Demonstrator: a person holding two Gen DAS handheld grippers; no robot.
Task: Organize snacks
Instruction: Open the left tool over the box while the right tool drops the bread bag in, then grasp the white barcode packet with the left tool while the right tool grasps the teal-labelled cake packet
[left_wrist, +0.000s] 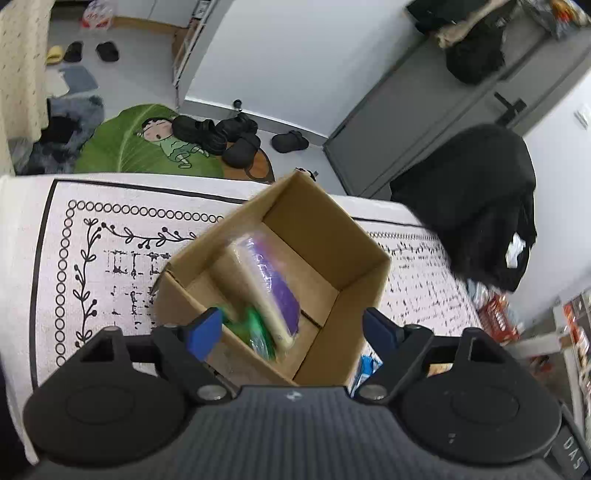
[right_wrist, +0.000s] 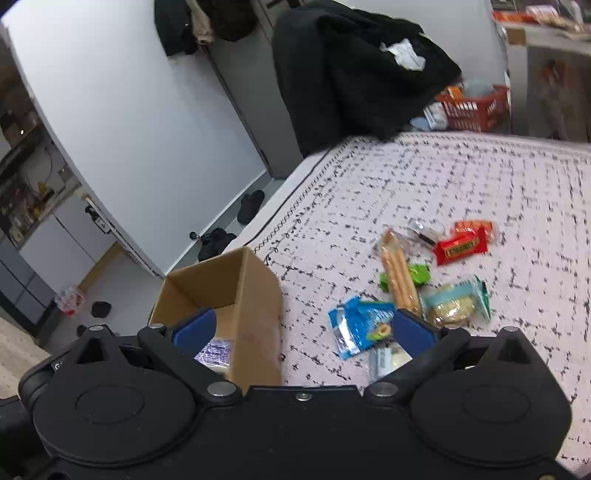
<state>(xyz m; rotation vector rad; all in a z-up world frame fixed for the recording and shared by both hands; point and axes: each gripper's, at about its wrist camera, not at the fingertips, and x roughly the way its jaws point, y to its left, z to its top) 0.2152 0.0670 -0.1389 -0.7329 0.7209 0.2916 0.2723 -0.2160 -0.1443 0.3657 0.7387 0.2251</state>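
Box (left_wrist: 273, 280): open cardboard, standing on the patterned cloth (right_wrist: 461, 192) of the desk, left of the loose snacks. Contents: a purple pack (left_wrist: 275, 280) lying long against a cream one, a green pack (left_wrist: 255, 332) at the near end.

Loose snacks, right of the box, clustered: blue pack (right_wrist: 360, 325) nearest; breadstick pack (right_wrist: 399, 275) lying over a green wrapper (right_wrist: 419, 275); cookie pack (right_wrist: 458, 302); red bar (right_wrist: 461, 249) with an orange one just behind; a clear wrapper, contents unclear.

Left gripper (left_wrist: 291, 328): over the box, fingers wide apart, holding nothing.

Right gripper (right_wrist: 304, 328): above the box's right wall, fingers wide apart, empty.

Step, as judged: fetch the next snack. The blue pack is nearest; close on it flat-wise across its narrow side, and lay it beside the purple pack, not across it.

Beyond: black coat (right_wrist: 354, 66), red basket (right_wrist: 476, 109), shoes on floor.
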